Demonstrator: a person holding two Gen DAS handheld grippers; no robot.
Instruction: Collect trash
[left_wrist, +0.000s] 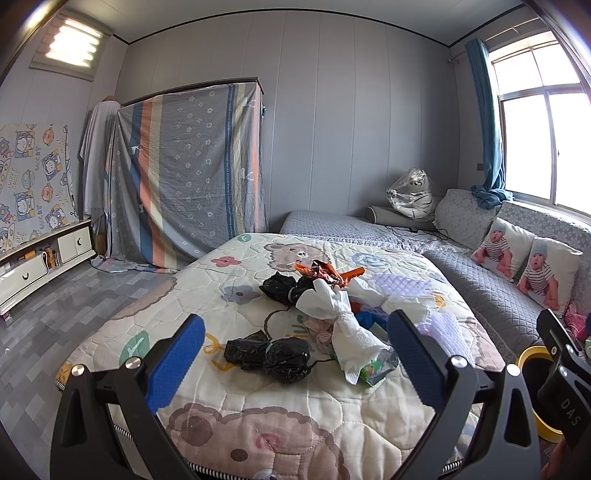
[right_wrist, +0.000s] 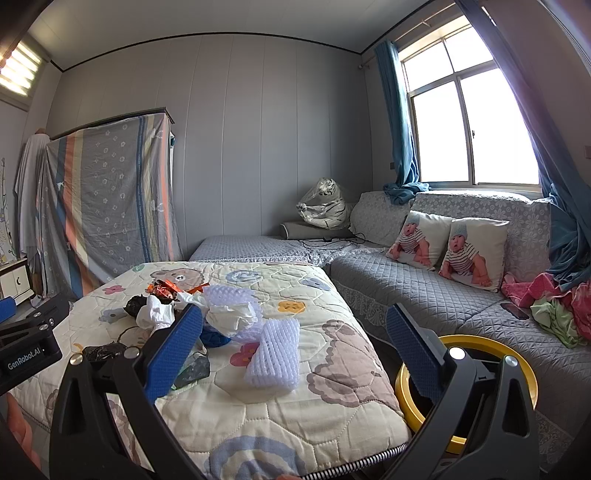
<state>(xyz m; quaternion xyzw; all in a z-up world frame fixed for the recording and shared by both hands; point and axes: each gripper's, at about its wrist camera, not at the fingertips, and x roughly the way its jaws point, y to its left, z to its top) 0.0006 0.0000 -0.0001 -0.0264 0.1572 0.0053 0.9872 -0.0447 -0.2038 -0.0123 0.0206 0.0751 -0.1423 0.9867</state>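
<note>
A bed (left_wrist: 280, 417) under a cartoon-bear quilt filled the middle of the room, with a grey quilted sofa (right_wrist: 436, 295) running along its far side and under the window (right_wrist: 469, 122). A striped sheet (left_wrist: 184, 177) hung over a tall frame against the back wall. Two cushions printed with a baby picture (right_wrist: 447, 247) leaned on the sofa back.

On the floor between bed and sofa stood a bin with a yellow rim (right_wrist: 524, 373), just beside the bed's near corner.

The trash lay in a loose heap on the quilt: crumpled white paper (left_wrist: 343, 317) in the middle, a white foam net sleeve (right_wrist: 275, 360) at the heap's sofa-side edge, a knotted black bag (left_wrist: 269, 354) nearest the left tool, a second black bag (left_wrist: 284, 286) farther back, and an orange wrapper (left_wrist: 325, 273) at the far end.

The left tool (left_wrist: 295, 365) hovered over the near part of the bed, its blue pads spread wide, nothing gripped. The right tool (right_wrist: 295, 354) was equally wide apart and empty, one finger over the quilt and the other above the bin.
</note>
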